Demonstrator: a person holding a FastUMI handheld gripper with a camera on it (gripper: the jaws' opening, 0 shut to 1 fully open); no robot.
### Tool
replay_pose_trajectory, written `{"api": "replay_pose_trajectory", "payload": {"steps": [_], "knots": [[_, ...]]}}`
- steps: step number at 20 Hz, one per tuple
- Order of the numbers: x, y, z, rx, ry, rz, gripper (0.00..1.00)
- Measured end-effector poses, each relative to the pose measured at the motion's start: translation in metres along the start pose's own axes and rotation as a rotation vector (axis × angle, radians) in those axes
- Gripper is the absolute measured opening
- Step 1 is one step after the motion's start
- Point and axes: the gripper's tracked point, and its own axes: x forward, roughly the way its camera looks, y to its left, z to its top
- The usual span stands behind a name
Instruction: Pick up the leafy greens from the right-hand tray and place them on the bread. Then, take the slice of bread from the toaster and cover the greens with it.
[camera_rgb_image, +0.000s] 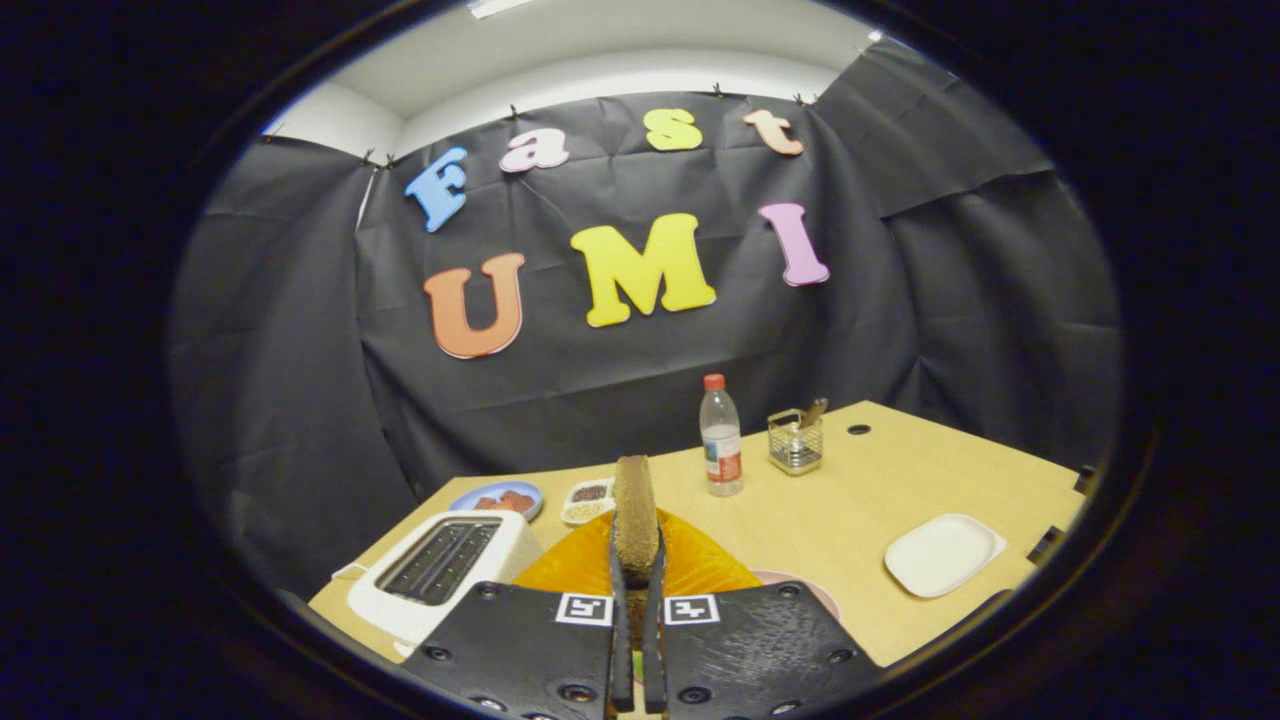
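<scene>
My gripper (636, 590) is shut on a brown slice of bread (634, 515), held upright and edge-on between the two fingers, above an orange mat (700, 565). The white toaster (440, 570) stands just left of the fingers, its two slots dark and bare. A pink plate's rim (800, 585) peeks out right of the fingers, and a sliver of green (635, 665) shows low between them. The white tray (943, 553) to the right has nothing on it.
A clear water bottle with a red cap (721, 437) and a small wire basket (795, 442) stand at the back of the wooden table (850, 500). A blue plate with reddish pieces (497, 498) and a small divided dish (588, 497) sit behind the toaster.
</scene>
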Motion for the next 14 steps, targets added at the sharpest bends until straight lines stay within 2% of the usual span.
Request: {"api": "replay_pose_trajectory", "payload": {"steps": [10, 14], "knots": [[0.014, -0.009, -0.069, 0.023, 0.099, 0.011, 0.04], [0.015, -0.022, -0.074, 0.007, 0.112, 0.008, 0.06]]}}
